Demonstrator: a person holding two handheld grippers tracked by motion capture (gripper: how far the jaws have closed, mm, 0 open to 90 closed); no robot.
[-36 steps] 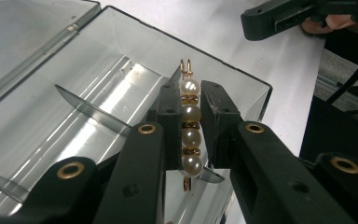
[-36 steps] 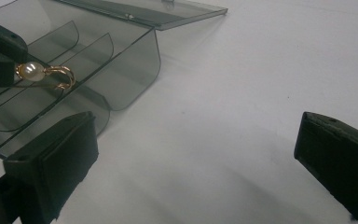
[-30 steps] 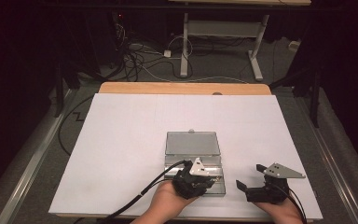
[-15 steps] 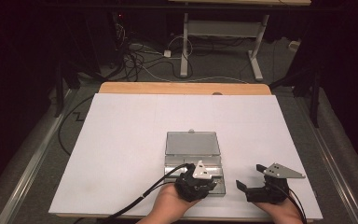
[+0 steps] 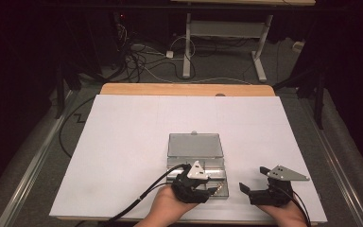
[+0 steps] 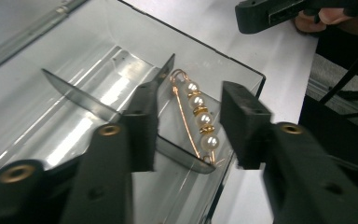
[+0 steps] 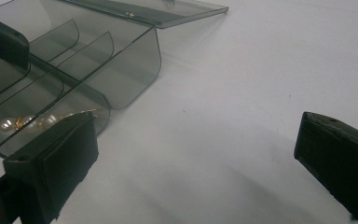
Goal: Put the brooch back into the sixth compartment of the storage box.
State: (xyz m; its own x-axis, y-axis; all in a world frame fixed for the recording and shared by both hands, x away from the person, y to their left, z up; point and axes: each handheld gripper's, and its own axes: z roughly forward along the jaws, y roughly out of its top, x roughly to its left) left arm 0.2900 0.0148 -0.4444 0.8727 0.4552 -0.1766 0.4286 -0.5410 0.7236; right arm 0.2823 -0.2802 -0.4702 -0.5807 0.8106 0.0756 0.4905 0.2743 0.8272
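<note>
Pearl pin (image 6: 199, 119) lies lengthwise between left gripper (image 6: 189, 123) fingers, just opened and clear of it, in box (image 5: 220, 188) near surface's front edge; right gripper (image 7: 205, 149) wide.

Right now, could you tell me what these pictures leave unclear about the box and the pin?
- Pin, left claw view: its near end sits behind a divider.
- Pin, right claw view: blurred through the box wall, partly behind the right claw jaw.
- Box, high view: near part under the left claw.

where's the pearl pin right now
The pearl pin lies in the end compartment of the clear box, at the box's near right corner, between the left gripper's open fingers, with the right gripper just beside.
</note>
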